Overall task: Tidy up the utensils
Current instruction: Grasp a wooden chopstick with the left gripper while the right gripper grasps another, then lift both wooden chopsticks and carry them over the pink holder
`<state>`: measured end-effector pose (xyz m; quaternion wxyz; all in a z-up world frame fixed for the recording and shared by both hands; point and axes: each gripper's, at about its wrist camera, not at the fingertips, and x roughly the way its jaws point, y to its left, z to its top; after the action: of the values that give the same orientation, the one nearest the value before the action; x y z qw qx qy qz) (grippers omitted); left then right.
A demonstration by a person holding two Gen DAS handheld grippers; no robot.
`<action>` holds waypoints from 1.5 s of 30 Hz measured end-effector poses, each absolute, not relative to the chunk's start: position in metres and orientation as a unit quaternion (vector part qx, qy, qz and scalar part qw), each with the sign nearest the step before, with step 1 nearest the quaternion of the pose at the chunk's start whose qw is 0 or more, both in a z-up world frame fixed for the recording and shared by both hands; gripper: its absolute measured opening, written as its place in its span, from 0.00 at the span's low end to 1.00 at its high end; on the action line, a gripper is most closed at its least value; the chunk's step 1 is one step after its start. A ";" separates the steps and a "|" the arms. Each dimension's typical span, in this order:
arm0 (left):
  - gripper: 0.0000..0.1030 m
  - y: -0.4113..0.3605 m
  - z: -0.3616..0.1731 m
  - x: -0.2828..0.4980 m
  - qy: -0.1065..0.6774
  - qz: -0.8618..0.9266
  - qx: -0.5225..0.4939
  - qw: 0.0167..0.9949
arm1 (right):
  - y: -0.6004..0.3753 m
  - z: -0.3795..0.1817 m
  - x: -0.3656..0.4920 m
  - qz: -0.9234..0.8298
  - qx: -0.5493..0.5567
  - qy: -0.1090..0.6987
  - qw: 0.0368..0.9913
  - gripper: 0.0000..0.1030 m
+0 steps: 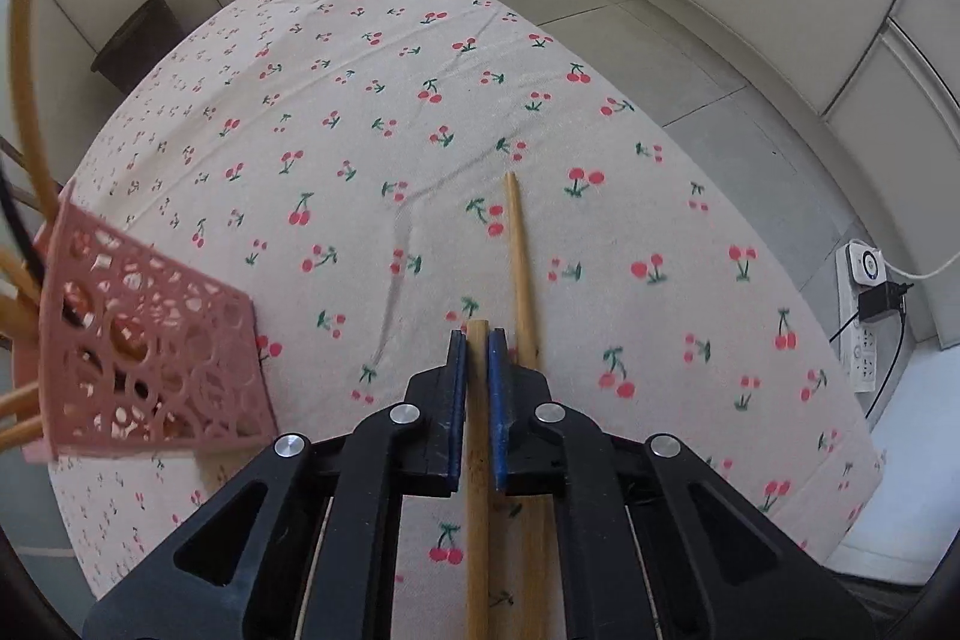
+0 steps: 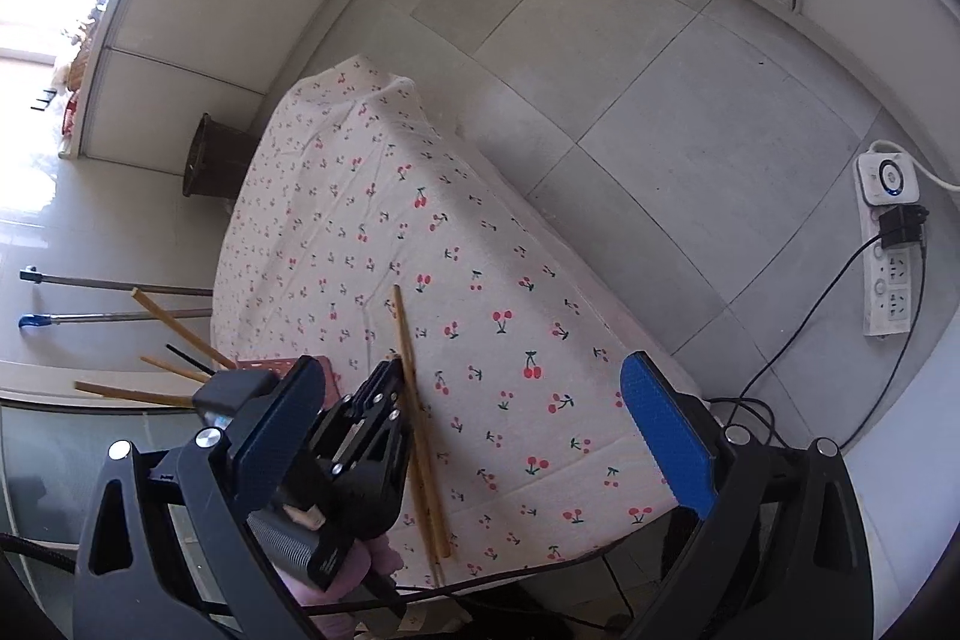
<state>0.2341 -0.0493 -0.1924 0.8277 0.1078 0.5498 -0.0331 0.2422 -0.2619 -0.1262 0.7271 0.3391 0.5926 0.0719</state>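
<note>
My left gripper (image 1: 478,340) points steeply down at the cherry-print tablecloth (image 1: 360,130) and is shut on a wooden chopstick (image 1: 478,460), gripped near its tip. A second chopstick (image 1: 519,256) lies flat on the cloth just right of the jaws and reaches farther ahead. At the left stands a pink perforated holder (image 1: 150,340) with several chopsticks sticking out. In the right wrist view my right gripper (image 2: 474,436) hangs open and empty above the table's near end. The left gripper (image 2: 384,388) and the lying chopstick (image 2: 403,334) are left of its centre.
The table's right edge drops to a grey tiled floor with a white power strip (image 2: 891,250) and cables. A dark bin (image 2: 210,160) stands beyond the far end. Two long metal handles (image 2: 120,286) lie on the floor at left. A hand (image 2: 360,562) holds the left gripper.
</note>
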 end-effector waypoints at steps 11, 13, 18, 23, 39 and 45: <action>0.06 0.007 -0.105 0.122 0.446 -0.056 0.085 0.889 | -0.174 -0.162 0.260 0.113 0.270 0.619 0.729 0.93; 0.06 0.022 -0.091 0.104 0.432 -0.052 0.070 0.898 | -0.155 -0.171 0.267 0.105 0.257 0.620 0.734 0.93; 0.06 0.055 -0.066 0.073 0.394 -0.041 0.030 0.918 | -0.116 -0.185 0.283 0.078 0.206 0.605 0.765 0.80; 0.06 0.079 -0.054 0.066 0.381 -0.033 -0.011 0.924 | -0.090 -0.191 0.292 0.049 0.130 0.597 0.790 0.72; 0.06 0.110 -0.030 0.057 0.354 -0.039 -0.071 0.932 | -0.088 -0.179 0.222 0.082 0.073 0.556 0.824 0.05; 0.06 0.115 -0.019 0.051 0.336 -0.035 -0.085 0.937 | -0.092 -0.122 0.170 0.135 0.066 0.497 0.855 0.05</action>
<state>0.0513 0.1147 -0.0192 0.9372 -0.0855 0.3363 -0.0350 0.1695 -0.0916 -0.1222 0.8548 0.0661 0.4967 0.1349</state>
